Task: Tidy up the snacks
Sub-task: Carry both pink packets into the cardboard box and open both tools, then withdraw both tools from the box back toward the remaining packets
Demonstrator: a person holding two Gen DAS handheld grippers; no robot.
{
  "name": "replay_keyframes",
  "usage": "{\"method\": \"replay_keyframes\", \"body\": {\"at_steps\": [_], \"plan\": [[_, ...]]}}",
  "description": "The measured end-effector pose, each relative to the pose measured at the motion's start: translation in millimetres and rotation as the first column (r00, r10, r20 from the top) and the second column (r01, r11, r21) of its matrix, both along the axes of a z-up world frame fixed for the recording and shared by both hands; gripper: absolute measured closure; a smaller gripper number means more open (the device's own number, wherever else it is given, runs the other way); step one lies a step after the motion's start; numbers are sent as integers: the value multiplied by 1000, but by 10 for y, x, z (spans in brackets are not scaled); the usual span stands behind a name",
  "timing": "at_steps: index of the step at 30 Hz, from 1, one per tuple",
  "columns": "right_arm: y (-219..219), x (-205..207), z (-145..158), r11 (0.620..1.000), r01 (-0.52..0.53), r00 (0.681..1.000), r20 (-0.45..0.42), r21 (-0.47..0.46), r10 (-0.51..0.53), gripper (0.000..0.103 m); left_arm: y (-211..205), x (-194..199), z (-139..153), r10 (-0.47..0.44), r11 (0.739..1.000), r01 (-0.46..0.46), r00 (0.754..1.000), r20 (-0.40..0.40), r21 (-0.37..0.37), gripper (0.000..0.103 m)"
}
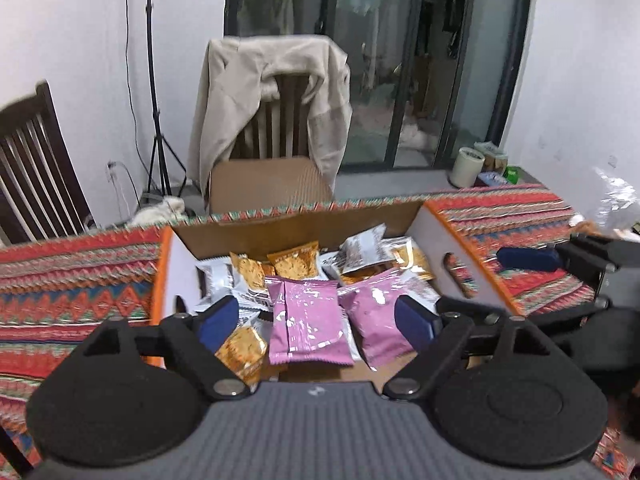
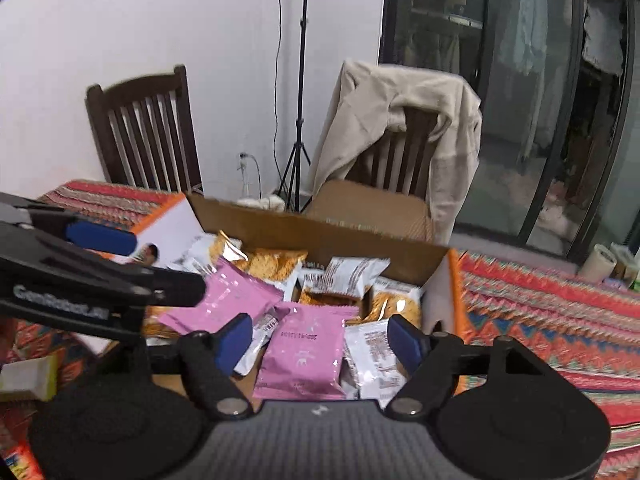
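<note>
An open cardboard box (image 1: pixel 256 232) (image 2: pixel 280 228) sits on the patterned tablecloth, filled with several pink, orange and white snack packets. My left gripper (image 1: pixel 316 322) is open and empty, hovering over a pink packet (image 1: pixel 306 320) and a second pink packet (image 1: pixel 376 312). My right gripper (image 2: pixel 322 344) is open and empty above a pink packet (image 2: pixel 304 352); another pink packet (image 2: pixel 228 300) lies to its left. The left gripper also shows in the right wrist view (image 2: pixel 100 240), and the right gripper in the left wrist view (image 1: pixel 532 258).
Two wooden chairs stand behind the table, one draped with a beige jacket (image 1: pixel 276 104). A tripod stand (image 1: pixel 156 120) is by the wall. A white cup (image 1: pixel 468 166) and small items sit at the far right. A small yellow-green box (image 2: pixel 28 376) lies at left.
</note>
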State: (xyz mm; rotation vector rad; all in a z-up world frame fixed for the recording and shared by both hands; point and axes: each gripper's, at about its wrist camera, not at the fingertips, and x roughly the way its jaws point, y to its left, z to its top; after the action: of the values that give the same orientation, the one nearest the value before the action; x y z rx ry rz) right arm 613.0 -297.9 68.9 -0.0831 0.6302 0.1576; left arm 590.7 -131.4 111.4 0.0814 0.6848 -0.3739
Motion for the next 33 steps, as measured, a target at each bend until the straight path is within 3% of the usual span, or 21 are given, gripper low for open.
{"method": "replay_keyframes", "body": {"at_steps": [8, 14, 23, 28, 33], "plan": [[-26, -1005, 681, 999, -4, 993, 121, -35, 8, 22, 326, -1156, 530, -44, 999, 45, 992, 120, -4, 4], [22, -1805, 854, 999, -33, 984, 173, -31, 37, 17, 627, -2038, 638, -51, 997, 59, 983, 174, -41, 1], [249, -3075, 764, 996, -90, 966, 240, -21, 92, 14, 995, -3252, 455, 0, 997, 23, 959, 284, -76, 0], [365, -3650, 593, 994, -109, 958, 268, 3, 104, 10, 1211, -3706, 248, 37, 990, 0, 963, 266, -139, 0], [488, -4095, 306, 995, -94, 954, 283, -21, 96, 10, 1381, -4092, -49, 95, 989, -65, 965, 245, -131, 0]]}}
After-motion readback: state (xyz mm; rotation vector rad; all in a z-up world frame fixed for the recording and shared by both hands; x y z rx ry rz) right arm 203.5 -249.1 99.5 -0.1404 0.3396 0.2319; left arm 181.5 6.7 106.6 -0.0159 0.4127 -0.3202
